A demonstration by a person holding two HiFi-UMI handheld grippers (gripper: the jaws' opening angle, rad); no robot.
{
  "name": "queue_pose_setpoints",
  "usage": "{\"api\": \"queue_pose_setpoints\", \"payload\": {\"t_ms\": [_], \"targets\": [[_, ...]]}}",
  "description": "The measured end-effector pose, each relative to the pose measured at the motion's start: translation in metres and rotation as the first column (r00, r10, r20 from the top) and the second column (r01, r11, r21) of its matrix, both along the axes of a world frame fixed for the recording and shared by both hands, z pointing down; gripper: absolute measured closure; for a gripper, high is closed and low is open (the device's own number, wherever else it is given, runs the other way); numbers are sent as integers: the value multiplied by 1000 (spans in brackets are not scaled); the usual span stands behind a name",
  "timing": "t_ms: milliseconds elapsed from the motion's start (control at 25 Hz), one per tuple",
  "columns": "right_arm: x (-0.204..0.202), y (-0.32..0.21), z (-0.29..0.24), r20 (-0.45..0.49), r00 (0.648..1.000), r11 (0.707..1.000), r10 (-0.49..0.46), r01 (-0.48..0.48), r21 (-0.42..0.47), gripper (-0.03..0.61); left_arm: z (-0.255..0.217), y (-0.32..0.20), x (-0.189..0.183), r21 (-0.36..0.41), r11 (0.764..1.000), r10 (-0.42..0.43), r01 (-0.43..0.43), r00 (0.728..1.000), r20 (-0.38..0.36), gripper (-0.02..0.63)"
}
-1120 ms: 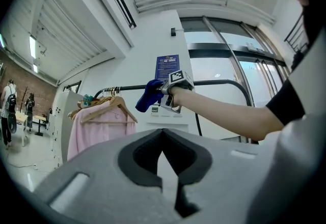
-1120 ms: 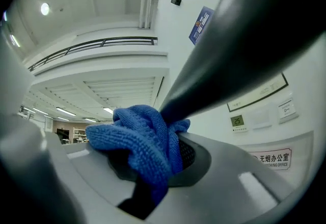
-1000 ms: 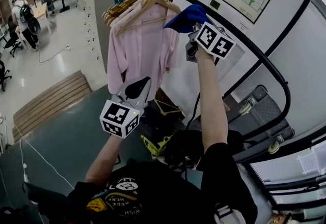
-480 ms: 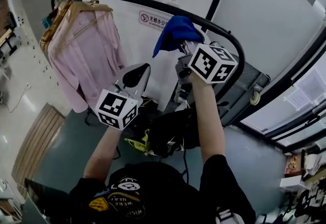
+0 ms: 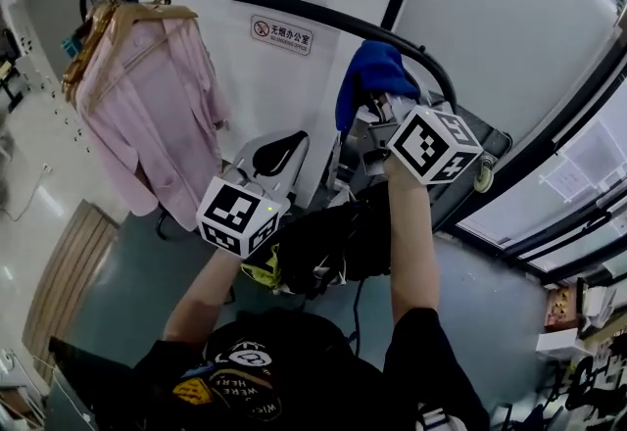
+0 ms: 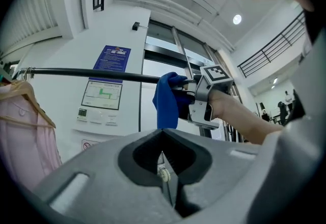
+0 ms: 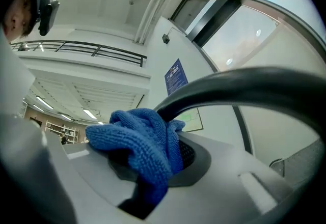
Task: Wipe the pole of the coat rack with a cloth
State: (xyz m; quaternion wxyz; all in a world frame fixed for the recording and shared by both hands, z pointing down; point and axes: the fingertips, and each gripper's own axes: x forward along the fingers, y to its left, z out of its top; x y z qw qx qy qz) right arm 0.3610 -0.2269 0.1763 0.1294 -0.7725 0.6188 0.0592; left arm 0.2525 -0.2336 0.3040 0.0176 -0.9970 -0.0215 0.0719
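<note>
White wall, posters behind. Pole [image 5: 245,0] arching across upper centre. Right gripper [image 5: 384,114] pinching cloth [image 5: 375,76], pressing it against pole bend, upper right. Left gripper [image 6: 164,167] hanging lower left, jaws pressed together, empty. Cloth looking soft, light, floppy; bunched middle seeming best hold.

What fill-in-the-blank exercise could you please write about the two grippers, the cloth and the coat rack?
1. The right gripper presses a ____ cloth against the black pole.
2. The left gripper hangs below the pole with its jaws ____ and nothing between them.
3. A ____ shirt hangs on wooden hangers at the pole's other end.
Missing words: blue; shut; pink.
</note>
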Motion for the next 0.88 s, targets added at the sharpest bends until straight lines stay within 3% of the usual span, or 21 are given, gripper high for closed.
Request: {"api": "queue_pose_setpoints", "payload": {"t_ms": [160, 280, 520, 880], "targets": [[-9, -40, 1, 4, 998, 998, -62, 62, -12, 512, -6, -33, -20, 8, 994, -108, 109, 994, -21, 615], [-21, -83, 3, 21, 993, 993, -118, 119, -21, 512, -7, -72, -50, -1, 977, -215, 215, 976, -31, 615], [-62, -201, 9, 46, 966, 964, -256, 258, -61, 512, -14, -144, -133, 1, 900, -436, 437, 899, -46, 615], [-103, -341, 14, 40, 959, 948, -282, 285, -144, 512, -5, -189, -213, -8, 809, -588, 588, 809, -13, 615]]}}
